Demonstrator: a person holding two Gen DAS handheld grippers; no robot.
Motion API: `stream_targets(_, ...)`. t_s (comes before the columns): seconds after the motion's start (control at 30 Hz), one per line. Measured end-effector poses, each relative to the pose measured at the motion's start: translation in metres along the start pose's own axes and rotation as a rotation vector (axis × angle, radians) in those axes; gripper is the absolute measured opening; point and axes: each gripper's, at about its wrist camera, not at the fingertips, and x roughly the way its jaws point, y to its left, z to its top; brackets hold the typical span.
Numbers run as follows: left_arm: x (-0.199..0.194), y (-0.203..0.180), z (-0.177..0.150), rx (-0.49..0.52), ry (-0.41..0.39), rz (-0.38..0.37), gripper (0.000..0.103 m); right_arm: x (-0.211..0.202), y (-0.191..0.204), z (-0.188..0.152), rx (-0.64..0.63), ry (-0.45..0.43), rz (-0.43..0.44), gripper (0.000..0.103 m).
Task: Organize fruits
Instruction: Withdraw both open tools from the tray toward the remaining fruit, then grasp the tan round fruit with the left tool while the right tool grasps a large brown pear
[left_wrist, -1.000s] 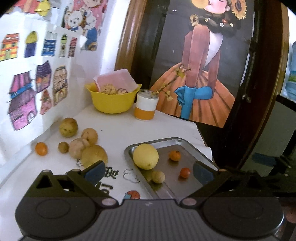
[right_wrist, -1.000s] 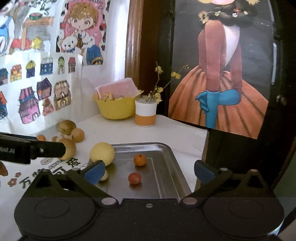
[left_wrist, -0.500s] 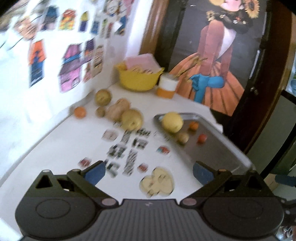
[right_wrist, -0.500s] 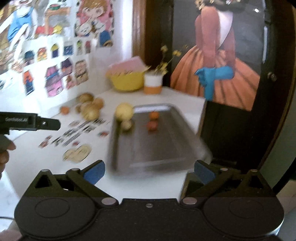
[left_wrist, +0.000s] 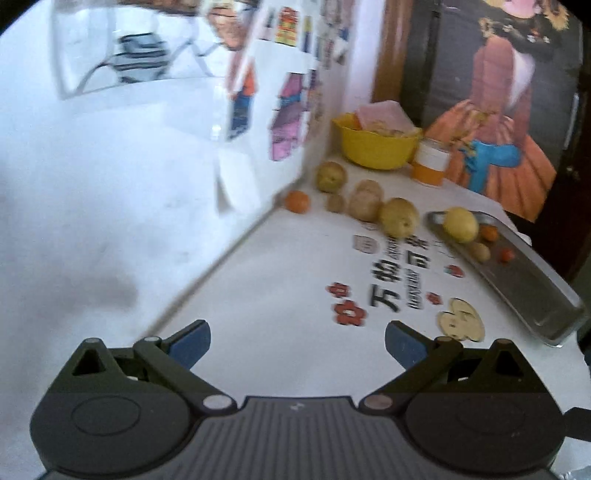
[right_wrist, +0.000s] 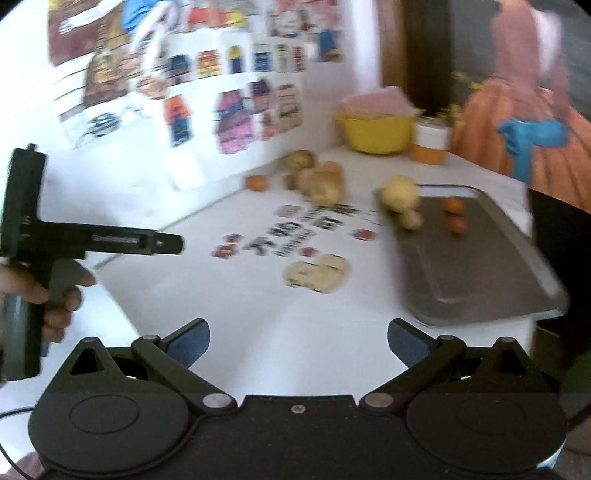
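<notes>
A shallow, rectangular grey metal tray (left_wrist: 532, 280) lies along the right edge of the white table (left_wrist: 288, 295). At its far end sit a large round yellow fruit (left_wrist: 460, 224), a small tan oval fruit (left_wrist: 479, 251), a small orange fruit (left_wrist: 489, 232) and a small red fruit (left_wrist: 506, 253); the near half of the tray is bare metal. At the table's far corner a yellow plastic bowl (left_wrist: 375, 146) holds pale rounded pieces and a pink sheet, and just beside it stands a white-and-orange cylindrical cup (left_wrist: 430, 162) with a sprig of small yellow flowers. Loose on the table near the far left edge, by the wall, lie a small orange fruit (left_wrist: 297, 201), a greenish round fruit (left_wrist: 330, 176), a small brown one (left_wrist: 335, 202), a tan lumpy one (left_wrist: 365, 201) and a yellowish rough-skinned one (left_wrist: 399, 221).

The left gripper (left_wrist: 297, 341) hangs above the near part of the table with its blue-padded jaws spread wide and nothing between them. In the right wrist view a hand (right_wrist: 55, 295) grips its dark handle, the tool pointing level toward the tray. The right gripper (right_wrist: 298, 341) is likewise spread and empty, above the near edge.
</notes>
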Motion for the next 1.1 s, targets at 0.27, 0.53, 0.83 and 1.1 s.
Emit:
stream_targets(0.27,0.009,0.001,0.020,-0.011,-0.022,-0.002,0.103,0.024,0.016,0.076,-0.102,-0.074,0.077,0.102)
stream_targets(0.53,0.044,-0.021,0.066,0.004,-0.093,-0.051,0.103,0.074,-0.013,0.153,-0.141,-0.180,0.023,0.102)
stream_targets(0.83,0.106,-0.038,0.098,0.142,-0.102,0.023,0.103,0.157,-0.085,0.158,-0.176,-0.075,0.024,0.102)
stream_targets(1.1,0.150,-0.061,0.108,0.149,-0.065,-0.042,0.102,0.207,-0.089,0.141,-0.284,0.011,0.069,0.094)
